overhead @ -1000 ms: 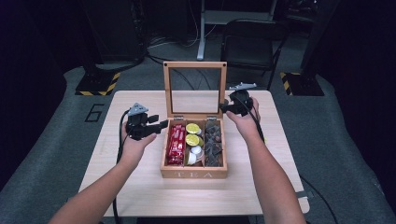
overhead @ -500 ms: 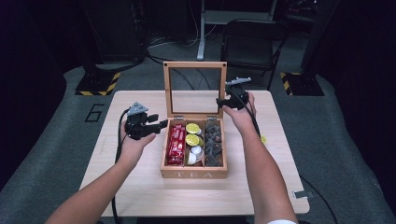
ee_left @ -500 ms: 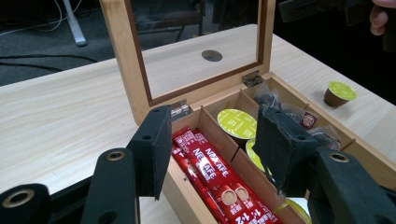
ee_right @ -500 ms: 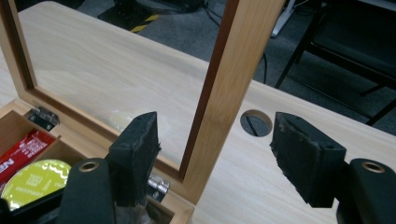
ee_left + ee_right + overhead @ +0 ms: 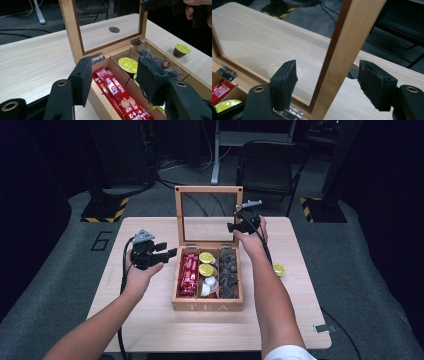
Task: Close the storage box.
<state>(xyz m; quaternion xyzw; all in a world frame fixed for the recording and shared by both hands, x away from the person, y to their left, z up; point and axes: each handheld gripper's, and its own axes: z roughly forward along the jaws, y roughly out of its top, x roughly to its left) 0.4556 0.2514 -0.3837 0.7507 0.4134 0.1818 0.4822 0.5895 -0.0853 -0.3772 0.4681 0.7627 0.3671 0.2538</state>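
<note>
A wooden tea box [image 5: 207, 306] sits mid-table with its glass-paned lid [image 5: 208, 190] standing upright. Inside lie red sachets [image 5: 189, 275], yellow-green capsules [image 5: 206, 257] and dark tea bags [image 5: 229, 272]. My left gripper [image 5: 169, 254] hovers open just left of the box. In the left gripper view its jaws frame the red sachets [image 5: 117, 92] and a capsule [image 5: 128, 64]. My right gripper [image 5: 233, 226] is open at the lid's right edge. In the right gripper view its jaws stand on either side of the lid frame [image 5: 344, 50] without gripping it.
A loose capsule [image 5: 278, 269] lies on the table to the right of the box. A round cable hole [image 5: 114, 29] sits in the tabletop behind the lid. A black chair [image 5: 270, 165] stands beyond the far table edge. Bare wood stretches in front of the box.
My right gripper has moved left and slightly up until its jaws straddle the lid's right frame. The left gripper has barely moved.
</note>
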